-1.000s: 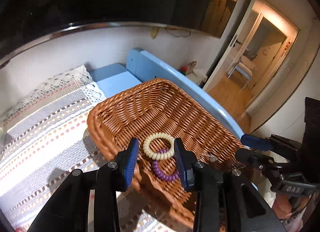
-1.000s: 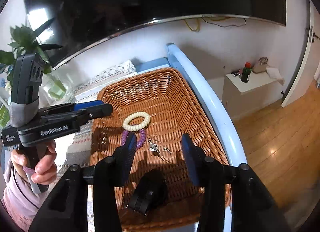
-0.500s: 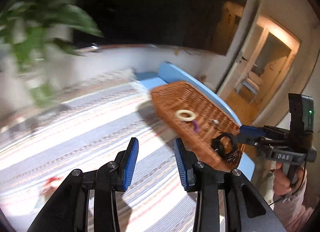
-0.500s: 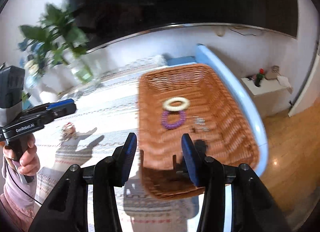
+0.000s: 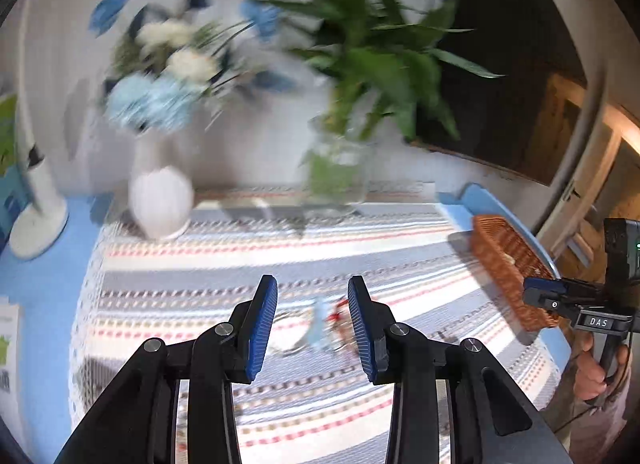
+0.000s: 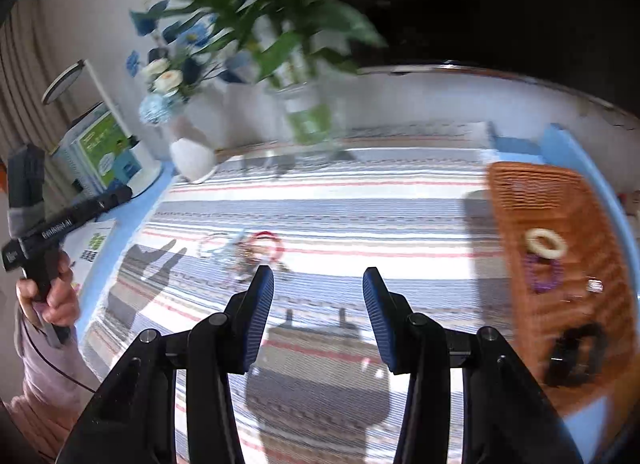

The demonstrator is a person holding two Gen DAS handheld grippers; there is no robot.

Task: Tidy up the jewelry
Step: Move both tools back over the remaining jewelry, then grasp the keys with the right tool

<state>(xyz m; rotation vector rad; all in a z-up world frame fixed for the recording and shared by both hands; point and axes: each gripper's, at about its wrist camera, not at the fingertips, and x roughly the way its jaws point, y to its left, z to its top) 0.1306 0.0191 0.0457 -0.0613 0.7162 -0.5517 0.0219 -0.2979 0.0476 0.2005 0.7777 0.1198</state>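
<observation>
The tangle of loose jewelry (image 6: 244,250) lies on the striped cloth (image 6: 360,199), well left of the wicker basket (image 6: 516,199). I judge it light, limp and snag-prone; I'd pinch the red ring (image 6: 270,246) at its rim. Blur hides how many pieces are knotted there. My left gripper (image 5: 313,318) frames the pile, jaws partly open, empty. My right gripper (image 6: 318,314) nearby is likewise half open, holding nothing.
</observation>
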